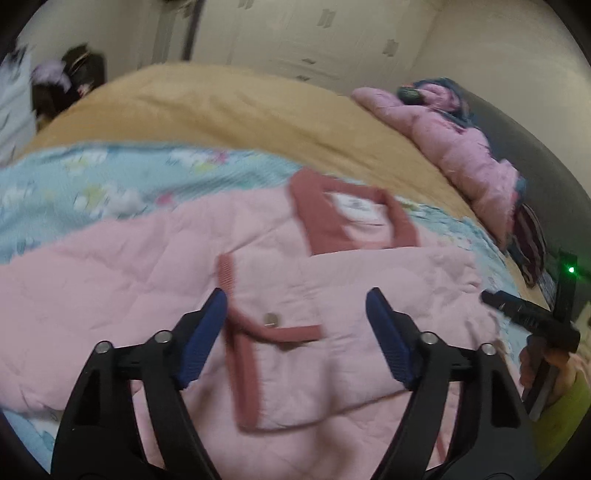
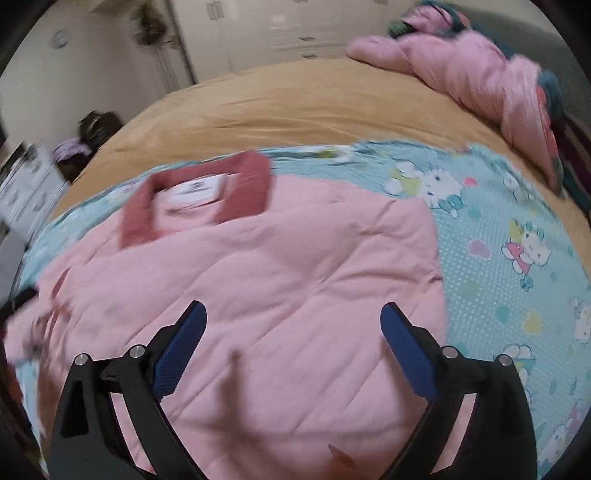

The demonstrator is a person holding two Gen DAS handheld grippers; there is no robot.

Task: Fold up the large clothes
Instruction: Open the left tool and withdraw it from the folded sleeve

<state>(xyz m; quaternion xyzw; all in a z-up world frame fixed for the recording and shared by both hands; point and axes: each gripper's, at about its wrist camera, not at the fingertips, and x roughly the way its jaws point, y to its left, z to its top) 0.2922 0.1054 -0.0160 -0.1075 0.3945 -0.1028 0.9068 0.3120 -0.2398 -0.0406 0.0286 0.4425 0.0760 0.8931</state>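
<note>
A large pale pink quilted jacket (image 1: pixel 155 266) with a dark pink collar (image 1: pixel 314 206) lies spread on a blue cartoon-print sheet (image 1: pixel 74 173). Its pocket with a snap button (image 1: pixel 271 319) lies between my left gripper's (image 1: pixel 297 306) open fingers, which hover just above it, empty. In the right wrist view the jacket (image 2: pixel 295 266) lies flat with the collar (image 2: pixel 199 192) at the far left. My right gripper (image 2: pixel 293 317) is open and empty above the jacket's body. The right gripper also shows in the left wrist view (image 1: pixel 532 321) at the right edge.
A tan blanket (image 2: pixel 295 107) covers the far half of the bed. A pink padded coat with other clothes (image 2: pixel 480 70) lies heaped at the far right by the dark headboard. White wardrobes (image 2: pixel 280 26) stand behind. A dark bag (image 1: pixel 74 81) sits beyond the far left.
</note>
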